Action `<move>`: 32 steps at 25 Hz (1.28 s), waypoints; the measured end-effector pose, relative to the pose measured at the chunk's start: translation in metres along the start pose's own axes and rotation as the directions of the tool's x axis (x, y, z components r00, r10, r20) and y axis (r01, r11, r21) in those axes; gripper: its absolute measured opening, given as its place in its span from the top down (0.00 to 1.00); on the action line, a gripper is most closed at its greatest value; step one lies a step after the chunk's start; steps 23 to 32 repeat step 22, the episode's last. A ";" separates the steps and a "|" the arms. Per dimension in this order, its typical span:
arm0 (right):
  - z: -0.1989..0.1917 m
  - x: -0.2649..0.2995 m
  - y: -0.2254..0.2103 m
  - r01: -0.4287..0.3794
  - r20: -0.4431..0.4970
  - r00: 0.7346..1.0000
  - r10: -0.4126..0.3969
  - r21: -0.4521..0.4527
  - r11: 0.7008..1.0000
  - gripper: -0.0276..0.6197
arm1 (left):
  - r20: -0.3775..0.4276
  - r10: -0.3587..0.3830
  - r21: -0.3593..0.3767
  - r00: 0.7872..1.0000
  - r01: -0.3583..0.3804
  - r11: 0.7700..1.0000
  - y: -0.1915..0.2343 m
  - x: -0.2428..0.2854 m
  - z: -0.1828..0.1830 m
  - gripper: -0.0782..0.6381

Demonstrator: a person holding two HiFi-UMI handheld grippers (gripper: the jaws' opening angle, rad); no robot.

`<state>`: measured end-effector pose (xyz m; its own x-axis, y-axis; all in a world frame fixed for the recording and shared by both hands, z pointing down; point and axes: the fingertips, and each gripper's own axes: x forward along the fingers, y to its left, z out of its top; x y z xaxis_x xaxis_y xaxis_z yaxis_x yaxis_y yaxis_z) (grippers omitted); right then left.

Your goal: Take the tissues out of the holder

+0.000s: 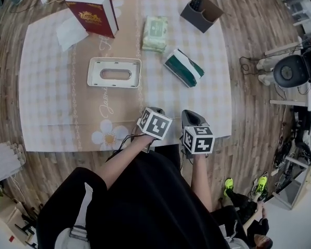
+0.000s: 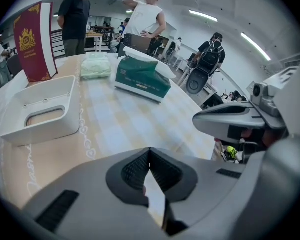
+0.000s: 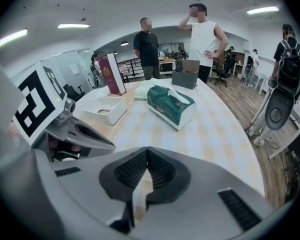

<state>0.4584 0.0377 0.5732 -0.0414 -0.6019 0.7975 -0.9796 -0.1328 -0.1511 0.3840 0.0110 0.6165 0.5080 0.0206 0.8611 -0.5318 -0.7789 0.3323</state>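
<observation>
Two tools at the near edge of the checked surface (image 1: 52,102): left hand-held gripper (image 2: 149,153) and right hand-held gripper (image 3: 147,150), each with its jaws pressed together on nothing. Bare surface lies between them and one white holder (image 1: 114,72). Only surface colour shows through its slot. One pale green tissue pack (image 1: 155,33) lies beyond it, apart. One dark green tissue box (image 1: 183,67) sits right of the holder. Far edge: one upright red book (image 1: 93,13), one loose tissue (image 1: 71,32), one grey caddy (image 1: 201,13).

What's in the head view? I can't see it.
Seen from above, a person holds the left gripper and right gripper at the table's near edge. Beyond are a white holder, a green tissue box and a red book.
</observation>
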 end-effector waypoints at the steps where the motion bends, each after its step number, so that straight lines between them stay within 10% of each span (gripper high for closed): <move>1: -0.004 -0.002 0.000 0.002 -0.004 1.000 -0.002 0.012 1.000 0.94 | -0.003 -0.003 0.006 1.000 0.003 1.000 -0.003 0.001 -0.001 0.88; 32: -0.006 -0.003 0.019 -0.043 -0.013 0.999 0.043 0.002 0.999 0.94 | 0.015 0.013 0.020 1.000 -0.014 1.000 -0.010 -0.012 -0.006 0.88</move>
